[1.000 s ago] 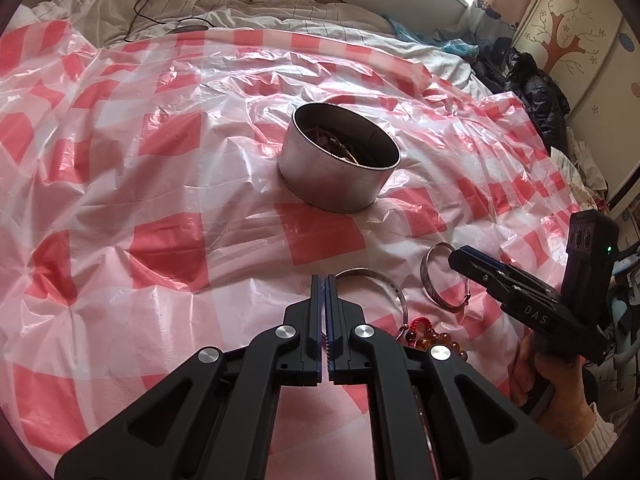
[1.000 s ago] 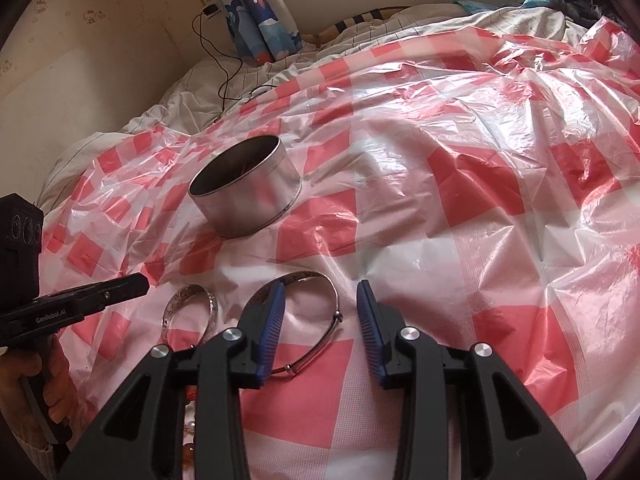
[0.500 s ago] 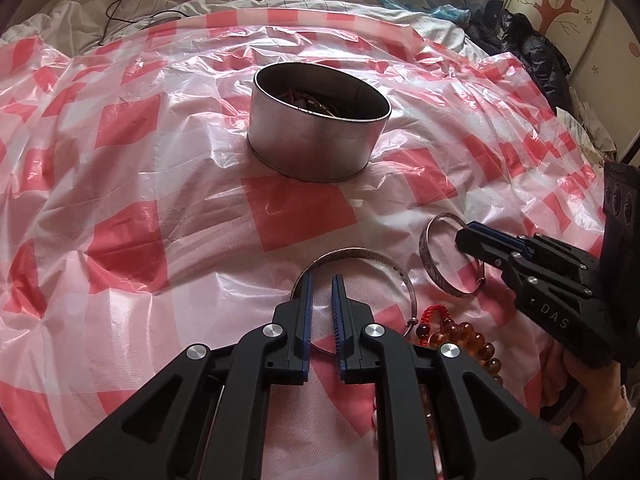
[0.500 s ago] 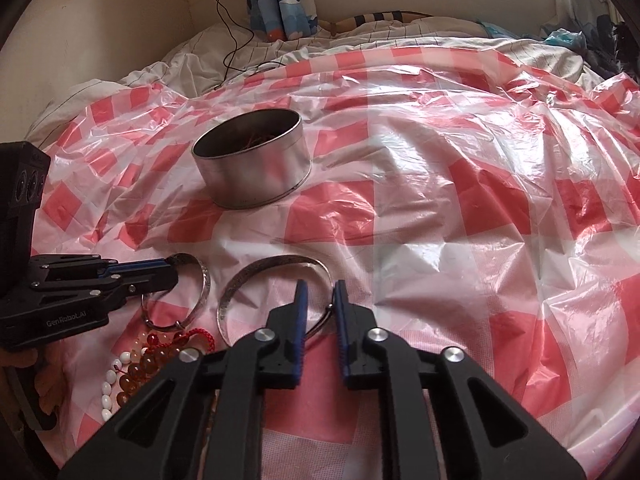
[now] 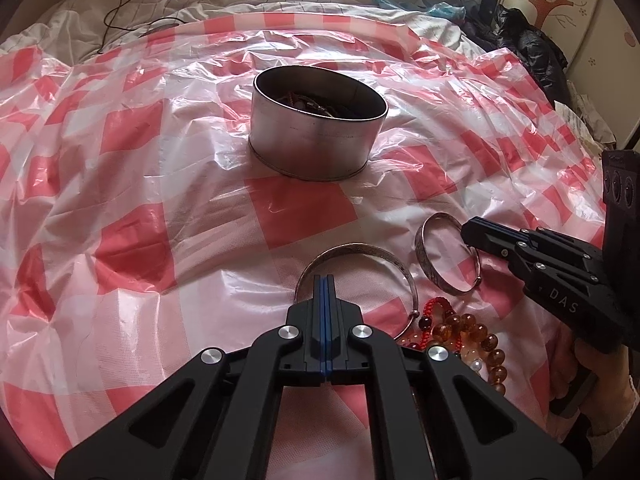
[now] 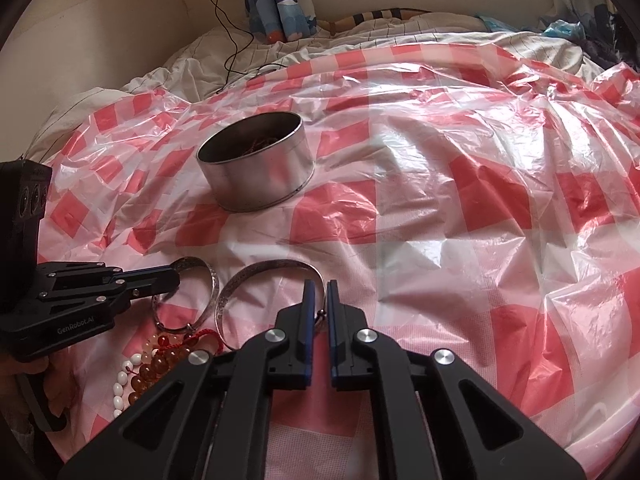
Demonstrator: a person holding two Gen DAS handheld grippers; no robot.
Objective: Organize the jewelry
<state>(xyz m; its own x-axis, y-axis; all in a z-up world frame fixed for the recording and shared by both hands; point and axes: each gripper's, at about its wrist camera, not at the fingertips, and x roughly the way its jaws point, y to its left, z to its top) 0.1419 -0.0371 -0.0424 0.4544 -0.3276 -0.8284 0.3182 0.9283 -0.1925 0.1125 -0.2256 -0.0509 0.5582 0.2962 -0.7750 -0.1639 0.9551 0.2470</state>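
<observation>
Two silver bangles lie side by side on the red-and-white plastic sheet [image 5: 160,240], with amber, red and white bead strings [image 5: 468,328] just in front of them. My left gripper [image 5: 324,278] is shut, its tips over the left bangle [image 5: 360,247] just inside the rim; no metal shows between the pads. My right gripper [image 6: 319,286] straddles the near rim of the right bangle [image 6: 272,267]. Its jaws are opening, and the pads stand apart from the rim between them. A round metal tin [image 5: 316,148] with jewelry inside stands farther back.
The plastic sheet covers a bed. Rumpled white bedding [image 6: 248,60] and a black cable [image 6: 228,40] lie behind it by the wall. Dark clothes [image 5: 536,52] are piled at the far right. A hand [image 5: 600,396] holds the right gripper's handle.
My left jaws, slightly apart half a second ago, have come together. My right jaws were wide a second ago and are now narrow around the right bangle's rim.
</observation>
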